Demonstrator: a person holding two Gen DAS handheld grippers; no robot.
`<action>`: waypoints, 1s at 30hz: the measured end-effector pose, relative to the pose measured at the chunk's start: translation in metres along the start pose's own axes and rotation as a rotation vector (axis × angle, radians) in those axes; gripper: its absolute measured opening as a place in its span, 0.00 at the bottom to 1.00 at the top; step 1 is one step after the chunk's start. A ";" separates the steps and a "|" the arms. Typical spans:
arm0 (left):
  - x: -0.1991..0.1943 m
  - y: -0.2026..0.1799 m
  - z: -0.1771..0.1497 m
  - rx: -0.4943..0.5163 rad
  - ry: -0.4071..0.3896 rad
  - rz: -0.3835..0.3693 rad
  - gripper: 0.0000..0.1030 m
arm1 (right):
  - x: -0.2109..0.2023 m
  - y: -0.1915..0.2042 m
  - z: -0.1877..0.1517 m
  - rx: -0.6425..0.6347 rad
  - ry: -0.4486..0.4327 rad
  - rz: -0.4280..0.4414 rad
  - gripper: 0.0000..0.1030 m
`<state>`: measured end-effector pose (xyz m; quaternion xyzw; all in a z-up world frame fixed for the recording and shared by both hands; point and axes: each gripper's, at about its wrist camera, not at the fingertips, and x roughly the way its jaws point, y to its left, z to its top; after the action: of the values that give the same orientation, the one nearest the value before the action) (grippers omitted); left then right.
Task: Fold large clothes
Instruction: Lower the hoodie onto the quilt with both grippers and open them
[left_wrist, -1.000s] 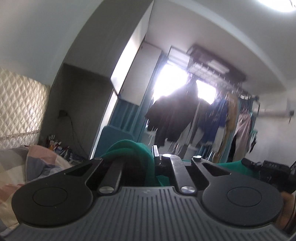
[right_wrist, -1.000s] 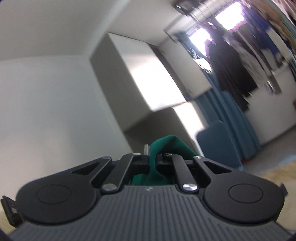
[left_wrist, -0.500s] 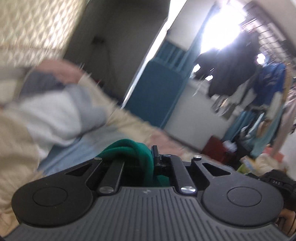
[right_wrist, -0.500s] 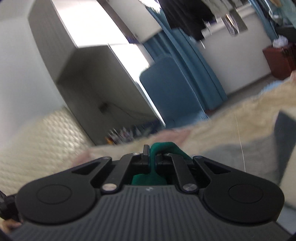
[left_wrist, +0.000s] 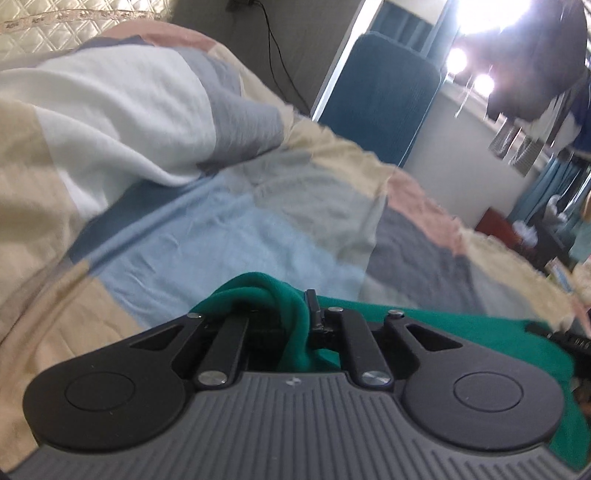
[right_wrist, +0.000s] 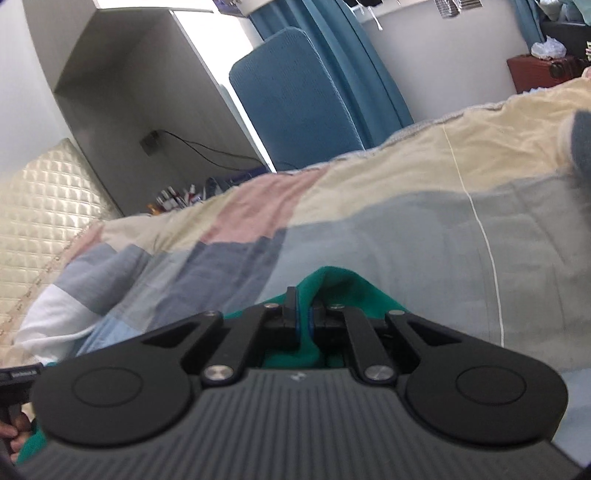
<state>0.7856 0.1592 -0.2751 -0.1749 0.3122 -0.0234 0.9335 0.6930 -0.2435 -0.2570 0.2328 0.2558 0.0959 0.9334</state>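
The left tool (left_wrist: 301, 312) is clamped on a bunched fold of the green knit garment (left_wrist: 461, 332), with thick rolled cloth bulging over the near finger and hiding most of it, so only the thin black tip of the other finger (left_wrist: 311, 301) shows clearly. From that pinch the green cloth runs off to the right in a flat band, low over the patchwork quilt of cream, pale blue, grey and pink squares (left_wrist: 229, 221) that covers the bed, and its far end is cut off behind the tool's black body. In the right wrist view, the right tool (right_wrist: 303, 314) is drawn narrow on a peaked fold of the same green garment (right_wrist: 340, 284), the cloth squeezed between its blue-faced pads (right_wrist: 293, 317) and falling back into the tool's housing. More green shows at the lower left edge of that view, beside what seems to be part of a hand, though it is too cropped and dark to be sure. The quilt (right_wrist: 406, 229) rises in a rumpled ridge behind the garment. Past the bed's far edge stand a blue mesh-backed chair (right_wrist: 295, 99) and blue curtains (right_wrist: 343, 44). A quilted cream headboard (right_wrist: 40, 206) sits at the bed's left end. Glare at the window washes out the upper right of the left wrist view.
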 end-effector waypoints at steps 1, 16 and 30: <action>0.001 -0.001 -0.001 0.000 0.003 0.005 0.12 | 0.003 0.000 -0.001 -0.004 0.007 -0.007 0.08; -0.129 -0.059 -0.005 0.101 -0.061 0.045 0.58 | -0.052 0.019 0.000 -0.034 -0.042 -0.029 0.77; -0.367 -0.096 -0.082 0.072 -0.158 0.027 0.58 | -0.263 0.101 -0.024 -0.198 -0.166 0.099 0.77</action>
<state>0.4487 0.0996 -0.0922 -0.1383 0.2387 -0.0084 0.9611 0.4512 -0.2243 -0.1123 0.1589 0.1552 0.1473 0.9638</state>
